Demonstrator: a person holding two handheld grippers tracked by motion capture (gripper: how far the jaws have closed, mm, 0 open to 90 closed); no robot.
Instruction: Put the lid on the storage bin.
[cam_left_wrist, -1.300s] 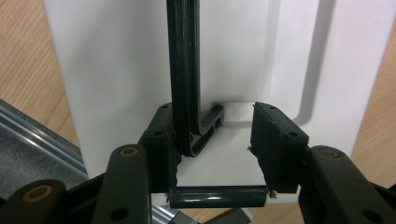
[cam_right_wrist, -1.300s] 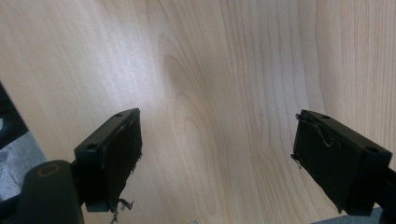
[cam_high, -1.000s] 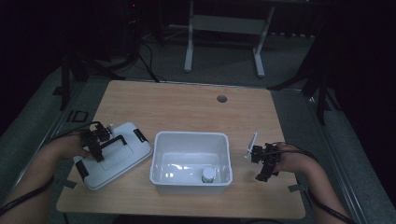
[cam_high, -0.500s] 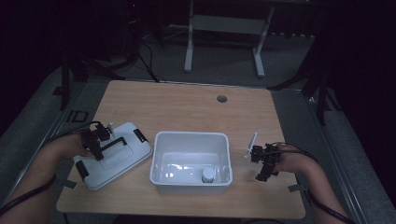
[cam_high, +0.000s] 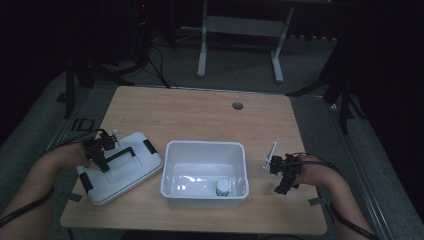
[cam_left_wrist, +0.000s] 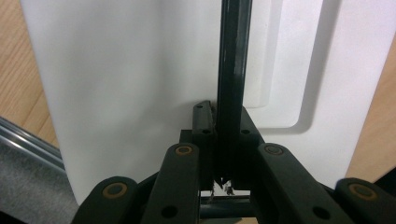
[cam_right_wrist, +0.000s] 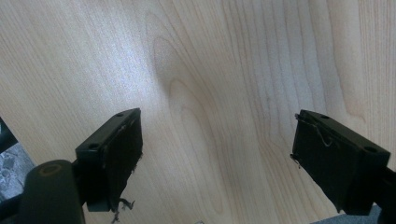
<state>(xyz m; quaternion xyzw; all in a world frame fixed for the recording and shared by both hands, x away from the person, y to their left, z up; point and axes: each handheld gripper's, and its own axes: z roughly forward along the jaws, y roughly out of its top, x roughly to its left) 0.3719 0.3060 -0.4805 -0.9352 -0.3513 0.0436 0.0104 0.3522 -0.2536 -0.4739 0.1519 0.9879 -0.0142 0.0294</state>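
Lid (cam_high: 120, 170), smooth white rectangular plastic, lies flat on my wooden table (cam_high: 200, 115) left of the tub (cam_high: 205, 172), my left gripper (cam_high: 102, 155) clamped on its black bar handle (cam_left_wrist: 231, 70), right gripper (cam_high: 281, 177) spread wide.

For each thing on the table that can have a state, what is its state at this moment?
White bin: open, without lid, upright.
Small jar: standing inside the bin, near its front right corner.
White lid: off the bin, lying flat on the table to its left.
Left gripper: shut on the lid's black handle.
Right gripper: open, above bare table.
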